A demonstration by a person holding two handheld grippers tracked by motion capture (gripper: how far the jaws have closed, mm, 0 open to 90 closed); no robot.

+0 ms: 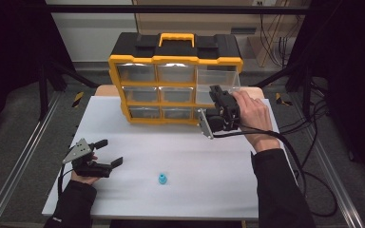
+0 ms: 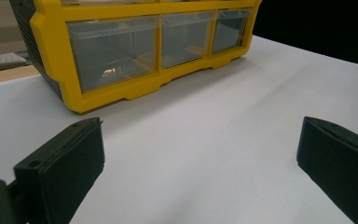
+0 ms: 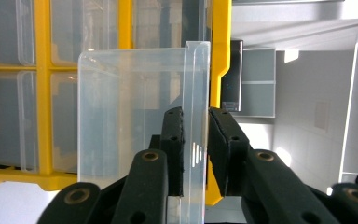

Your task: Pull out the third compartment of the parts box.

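Observation:
A yellow and black organizer (image 1: pixel 176 61) with clear drawers stands at the back of the white table (image 1: pixel 195 156). Its top right clear drawer (image 1: pixel 218 77) sticks out toward me. My right gripper (image 1: pixel 215 91) is shut on that drawer's front wall. In the right gripper view the pads (image 3: pixel 173 149) press on the thin clear wall (image 3: pixel 196 93) from both sides. My left gripper (image 1: pixel 110 152) rests open on the table's left side, nothing between its jaws (image 2: pixel 200 140). A small blue piece (image 1: pixel 162 179) lies on the table near the front.
The organizer's lower drawers (image 2: pixel 112 51) look shut. Cables (image 1: pixel 309 156) trail off the table's right edge. Metal rails (image 1: pixel 19 161) run along both sides of the table. Dark curtains stand left and right.

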